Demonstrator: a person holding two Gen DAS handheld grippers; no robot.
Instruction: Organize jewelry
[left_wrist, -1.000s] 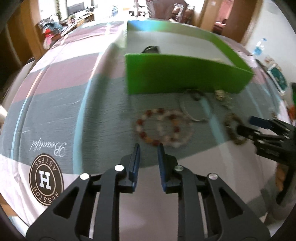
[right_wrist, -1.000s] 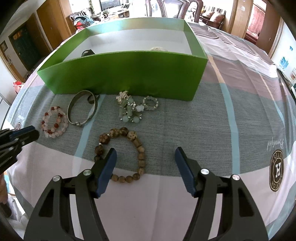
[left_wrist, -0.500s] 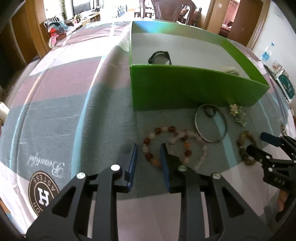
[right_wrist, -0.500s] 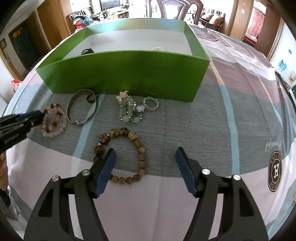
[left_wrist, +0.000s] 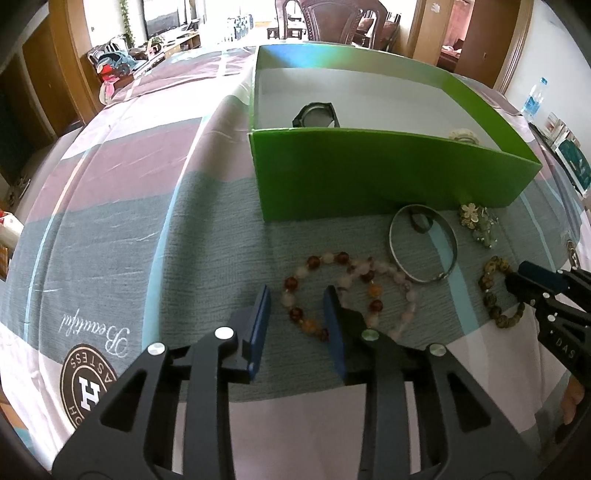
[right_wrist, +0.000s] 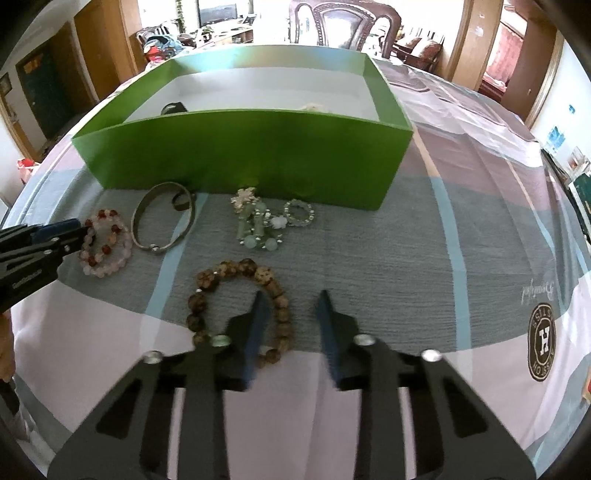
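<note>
- Jewelry lies loose on the striped cloth (left_wrist: 184, 240) in front of a green box (left_wrist: 351, 173), and two bracelets sit nearest, one under each tool.
- The left gripper (left_wrist: 297, 288) has just been opening. Its jaws stand a little apart astride the near side of the pink and red bracelet (left_wrist: 367, 275), and the pads do not seem to press the beads.
- The right gripper (right_wrist: 291, 293) has just been closing. One side of the wooden bead bracelet (right_wrist: 245, 266) runs between its jaws, with a gap still showing, so it is not yet pinched.
- To do this well, I would keep both tools low, close on a single strand rather than a bead's crown, and lift only once the beads stop slipping.
- Further out lie a metal bangle (left_wrist: 393, 240) and a cluster of green stones (right_wrist: 258, 229).
- Only the right view shows the small beaded ring (right_wrist: 299, 212) plainly.
- The left view looks over the box wall onto a watch (left_wrist: 317, 115) and part of a pale piece (left_wrist: 463, 134). The right view shows only slivers of these two.
</note>
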